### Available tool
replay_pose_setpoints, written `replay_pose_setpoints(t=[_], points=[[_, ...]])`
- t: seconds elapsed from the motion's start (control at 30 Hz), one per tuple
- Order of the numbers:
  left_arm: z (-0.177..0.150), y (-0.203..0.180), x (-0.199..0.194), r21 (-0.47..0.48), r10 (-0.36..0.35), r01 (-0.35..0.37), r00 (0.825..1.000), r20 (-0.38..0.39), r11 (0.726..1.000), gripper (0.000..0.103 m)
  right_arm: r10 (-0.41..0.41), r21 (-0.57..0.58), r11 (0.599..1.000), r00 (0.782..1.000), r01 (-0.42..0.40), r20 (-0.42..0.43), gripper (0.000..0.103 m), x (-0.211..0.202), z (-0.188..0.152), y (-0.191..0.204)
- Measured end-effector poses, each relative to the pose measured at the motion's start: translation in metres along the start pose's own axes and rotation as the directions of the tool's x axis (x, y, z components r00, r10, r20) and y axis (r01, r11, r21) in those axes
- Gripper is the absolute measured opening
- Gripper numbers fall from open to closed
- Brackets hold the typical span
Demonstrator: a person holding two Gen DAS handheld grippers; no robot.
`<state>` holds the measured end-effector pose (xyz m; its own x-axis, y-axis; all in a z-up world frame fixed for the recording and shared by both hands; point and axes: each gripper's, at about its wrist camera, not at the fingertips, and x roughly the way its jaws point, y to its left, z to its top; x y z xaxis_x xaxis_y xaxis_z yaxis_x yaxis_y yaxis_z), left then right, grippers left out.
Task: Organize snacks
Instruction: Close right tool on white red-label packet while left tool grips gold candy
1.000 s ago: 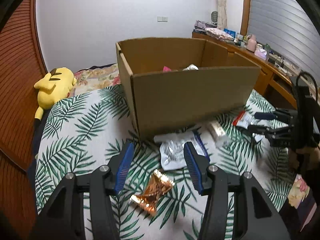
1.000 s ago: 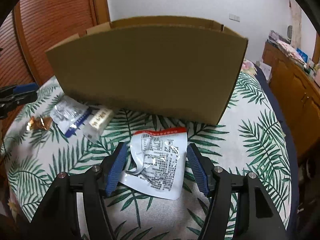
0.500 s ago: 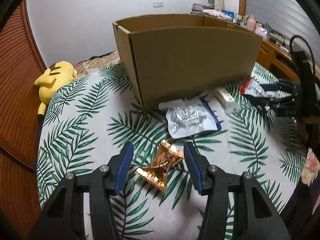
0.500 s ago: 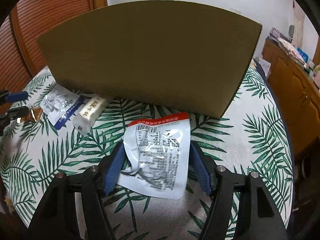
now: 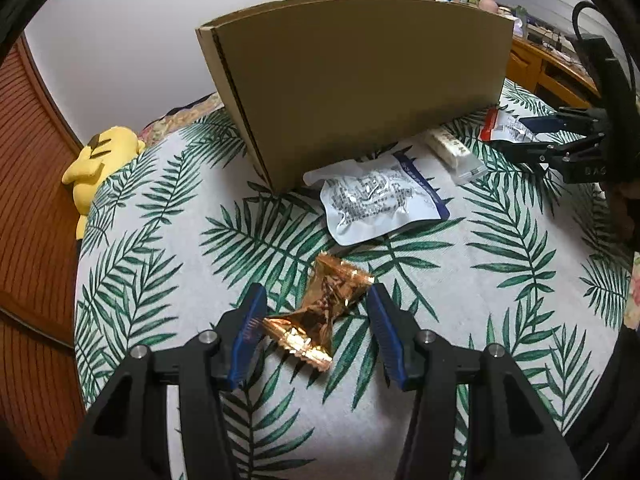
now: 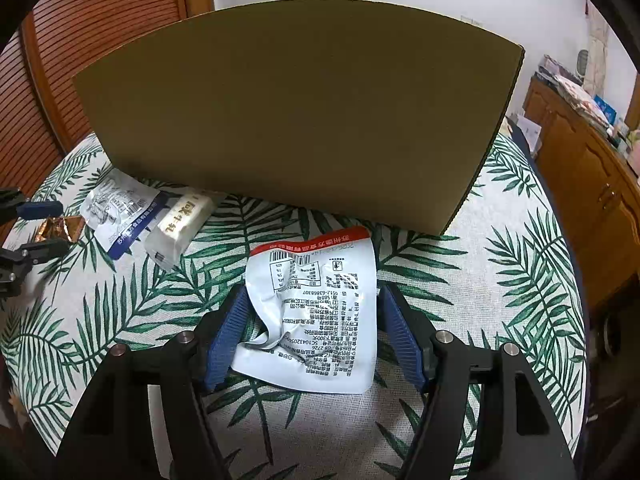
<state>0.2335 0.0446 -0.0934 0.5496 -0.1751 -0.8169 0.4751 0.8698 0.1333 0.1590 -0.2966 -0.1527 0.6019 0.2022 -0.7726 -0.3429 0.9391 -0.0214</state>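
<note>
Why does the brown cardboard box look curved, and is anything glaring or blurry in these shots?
Left wrist view: the fisheye lens bows the brown cardboard box; the crinkled gold foil wrapper glints. Right wrist view: the box bulges likewise, black corners frame the picture, and the white red-topped pouch shows sharp print with a soft sheen.

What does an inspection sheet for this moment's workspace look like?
Surface: palm-leaf print cloth.
Job's things: brown cardboard box; gold foil wrapper; blue-edged silver pouch; cream bar packet; red-topped white pouch.
Clutter: yellow plush toy.
Grippers: left gripper open astride the wrapper; right gripper opening, white pouch between.
Cables: black cable.
Surroundings: wooden cabinet, white wall.
</note>
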Motion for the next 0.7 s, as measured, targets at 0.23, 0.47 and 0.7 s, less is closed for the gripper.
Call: replay_pose_setpoints(t=[0.23, 0.47, 0.7], points=[[0.001, 0.006, 0.004, -0.012, 0.018, -0.017, 1.0, 0.014, 1.0, 0.071, 0.0, 0.0, 1.0, 1.0, 0.0, 0.0, 0.07, 0.0, 0.0, 0.0], [0.001, 0.008, 0.005, -0.023, 0.019, -0.019, 1.0, 0.007, 1.0, 0.073, 0.0, 0.0, 1.0, 1.0, 0.0, 0.0, 0.07, 0.0, 0.0, 0.001], [0.003, -0.01, 0.0, 0.099, 0.085, -0.085, 0.996, 0.003, 0.991, 0.072, 0.0, 0.0, 1.0, 1.0, 0.0, 0.0, 0.071, 0.0, 0.0, 0.001]])
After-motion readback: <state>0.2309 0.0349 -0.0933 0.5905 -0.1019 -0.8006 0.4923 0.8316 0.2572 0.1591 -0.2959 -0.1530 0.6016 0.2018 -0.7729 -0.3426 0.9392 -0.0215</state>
